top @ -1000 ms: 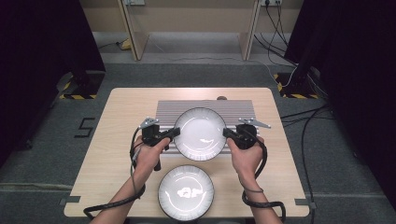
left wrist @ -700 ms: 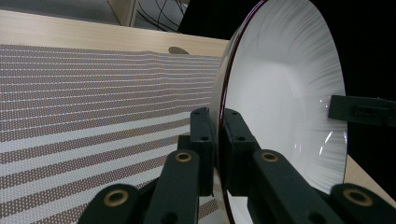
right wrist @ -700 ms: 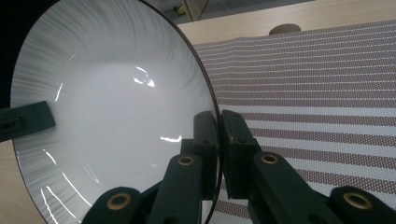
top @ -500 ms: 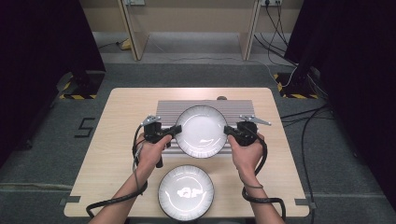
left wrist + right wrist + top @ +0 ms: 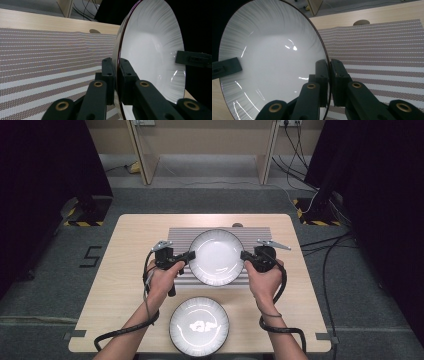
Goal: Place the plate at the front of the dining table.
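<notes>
Plate (image 5: 217,257) held over the striped mat (image 5: 176,236), gripped at opposite rims: left gripper (image 5: 189,256) clamped on its left edge, right gripper (image 5: 244,255) clamped on its right edge. Second plate (image 5: 199,325) lies on the table (image 5: 120,285) near the front edge.

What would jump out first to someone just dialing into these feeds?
The white plate held over the striped placemat at mid-table, pinched by its rim from both sides: the left claw on its left edge, the right claw on its right. Next, a second white plate lying flat on the wooden table near the front edge, between the person's forearms.
</notes>
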`<state>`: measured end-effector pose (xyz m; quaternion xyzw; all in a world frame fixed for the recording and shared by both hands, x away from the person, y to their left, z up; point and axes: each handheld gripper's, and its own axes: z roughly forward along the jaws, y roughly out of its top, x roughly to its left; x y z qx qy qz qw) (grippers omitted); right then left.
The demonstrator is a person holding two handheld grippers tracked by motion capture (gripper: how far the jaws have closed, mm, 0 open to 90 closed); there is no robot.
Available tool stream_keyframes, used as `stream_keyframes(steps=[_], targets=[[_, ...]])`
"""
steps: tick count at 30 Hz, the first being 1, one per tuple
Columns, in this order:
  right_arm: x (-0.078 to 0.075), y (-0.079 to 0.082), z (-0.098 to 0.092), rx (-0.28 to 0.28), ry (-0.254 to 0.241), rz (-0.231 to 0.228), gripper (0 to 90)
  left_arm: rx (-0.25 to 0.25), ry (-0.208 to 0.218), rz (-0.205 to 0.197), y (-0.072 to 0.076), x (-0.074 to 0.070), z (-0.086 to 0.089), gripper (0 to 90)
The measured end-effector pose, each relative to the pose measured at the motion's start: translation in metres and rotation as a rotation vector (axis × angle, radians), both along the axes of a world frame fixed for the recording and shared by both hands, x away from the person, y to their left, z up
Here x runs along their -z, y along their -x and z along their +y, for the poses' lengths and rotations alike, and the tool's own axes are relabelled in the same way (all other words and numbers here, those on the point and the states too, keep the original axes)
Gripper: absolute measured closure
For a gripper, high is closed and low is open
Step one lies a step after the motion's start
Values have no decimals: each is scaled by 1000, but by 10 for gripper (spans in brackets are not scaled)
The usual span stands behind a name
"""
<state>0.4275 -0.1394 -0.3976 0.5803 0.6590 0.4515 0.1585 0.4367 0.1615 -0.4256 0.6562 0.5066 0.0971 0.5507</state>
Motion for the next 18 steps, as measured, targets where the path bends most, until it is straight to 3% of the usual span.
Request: stream_keyframes(steps=[18], targets=[[2,-13,-1,18,-5,4,850,-13,0,3,-14,4,-3,838]])
